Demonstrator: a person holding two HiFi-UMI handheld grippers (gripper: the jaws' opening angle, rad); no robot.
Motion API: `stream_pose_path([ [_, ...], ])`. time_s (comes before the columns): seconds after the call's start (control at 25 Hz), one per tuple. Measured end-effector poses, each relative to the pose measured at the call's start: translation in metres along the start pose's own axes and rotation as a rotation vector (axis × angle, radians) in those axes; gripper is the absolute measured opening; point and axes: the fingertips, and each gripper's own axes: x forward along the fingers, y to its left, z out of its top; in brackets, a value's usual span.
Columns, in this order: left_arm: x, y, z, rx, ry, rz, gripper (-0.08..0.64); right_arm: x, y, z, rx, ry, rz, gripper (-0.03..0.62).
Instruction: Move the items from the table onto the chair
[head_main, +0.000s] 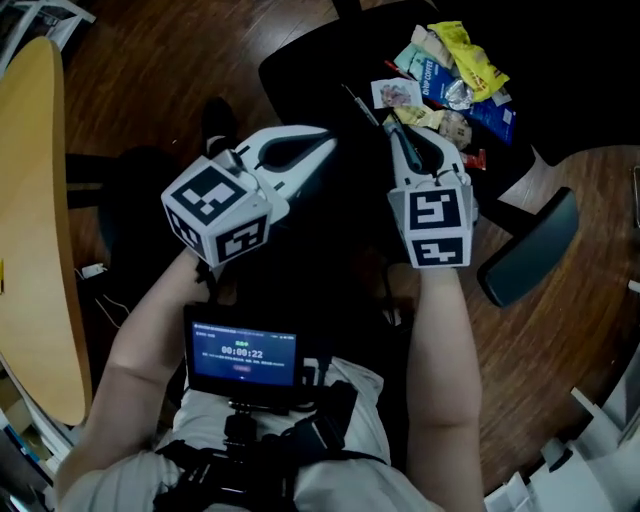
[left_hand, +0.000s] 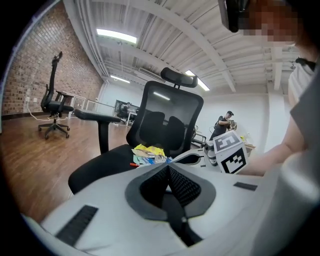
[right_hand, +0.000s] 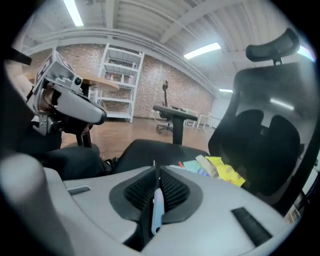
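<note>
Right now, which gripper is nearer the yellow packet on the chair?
Right. The right gripper, shut on a slim pale stick, is over the seat, close below-left of the yellow packet; the left gripper, shut and empty, is farther left.

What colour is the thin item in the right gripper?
The thin item is pale blue; right gripper view shows it best.

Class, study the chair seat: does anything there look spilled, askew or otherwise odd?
Nothing looks spilled or damaged. The snack packets lie in a loose, overlapping heap toward the back of the chair seat. The right gripper is shut on a slim pale-blue stick.
</note>
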Motion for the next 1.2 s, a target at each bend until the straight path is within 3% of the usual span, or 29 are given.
stream_pose_path([
  [0.04,-0.001,-0.001,0.012,0.006,-0.02,-0.001,0.018,-0.004,-0.002,0.015,-0.022,-0.041,-0.004,0.0],
  [0.12,-0.018,-0.003,0.026,0.013,-0.04,0.018,0.018,-0.012,0.015,0.041,-0.033,-0.119,0.035,0.0],
  [0.4,-0.09,0.006,0.057,0.05,-0.148,0.14,0.018,-0.033,0.095,0.136,-0.027,-0.454,0.319,0.0],
  [0.48,-0.071,0.004,0.042,-0.009,-0.208,0.118,0.018,-0.03,0.088,0.13,-0.012,-0.421,0.393,0.0],
  [0.52,-0.048,-0.004,0.031,-0.07,-0.249,0.08,0.018,-0.03,0.074,0.113,-0.007,-0.33,0.408,0.0],
  [0.6,-0.002,-0.023,0.012,-0.209,-0.319,0.003,0.018,-0.031,0.039,0.075,0.018,-0.09,0.397,0.0],
  [0.68,0.027,-0.028,0.013,-0.252,-0.349,-0.069,0.018,-0.031,0.012,0.067,0.07,-0.005,0.337,0.0],
  [0.8,0.041,-0.026,0.032,-0.232,-0.365,-0.162,0.018,-0.041,-0.003,0.095,0.123,-0.106,0.27,0.0],
  [0.96,0.022,-0.017,0.032,-0.259,-0.365,-0.099,0.018,-0.048,0.033,0.125,0.118,-0.214,0.405,0.0],
  [1.2,-0.003,-0.003,0.027,-0.249,-0.373,0.019,0.018,-0.042,0.062,0.139,0.095,-0.26,0.533,0.0],
])
